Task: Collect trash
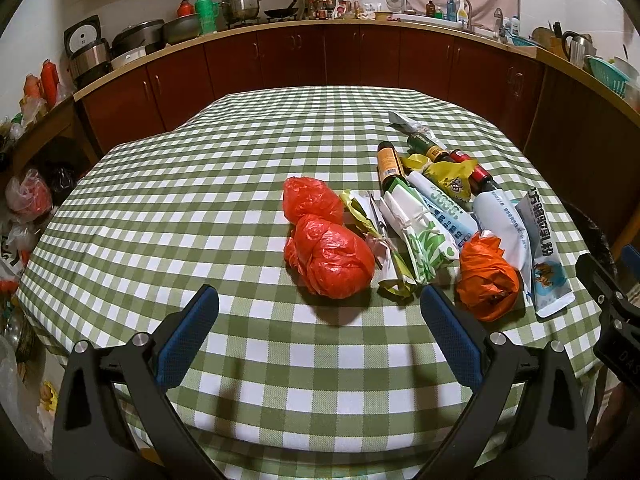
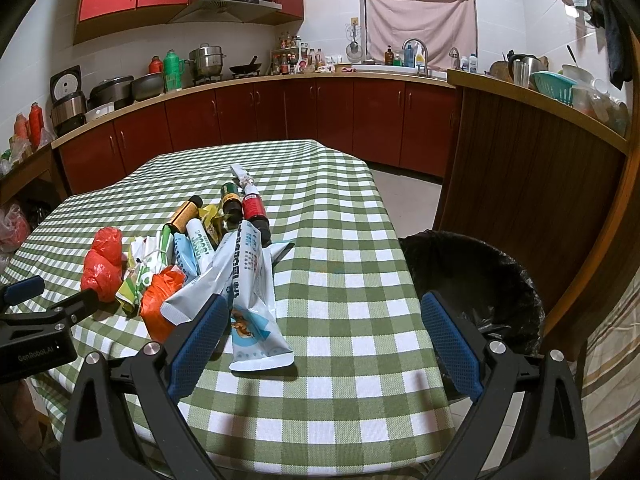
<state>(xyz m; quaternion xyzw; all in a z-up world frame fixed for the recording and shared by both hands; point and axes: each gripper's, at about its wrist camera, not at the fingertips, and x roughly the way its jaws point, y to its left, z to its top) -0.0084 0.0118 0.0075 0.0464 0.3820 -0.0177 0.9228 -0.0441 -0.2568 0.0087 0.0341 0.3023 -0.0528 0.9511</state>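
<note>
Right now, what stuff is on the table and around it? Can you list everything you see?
red plastic bags: two, crumpled, left end of the trash pile
orange bag: one, near table edge
small bottles: three, dark glass, far side of the pile
white pouches: several, printed, near right side of the pile
green-and-white wrapper: one, middle of pile
yellow wrapper: one, among the bottles
table: one, green-white checked cloth
bin: one, black liner, beside the table's right edge
left gripper: open, empty
right gripper: open, empty
</note>
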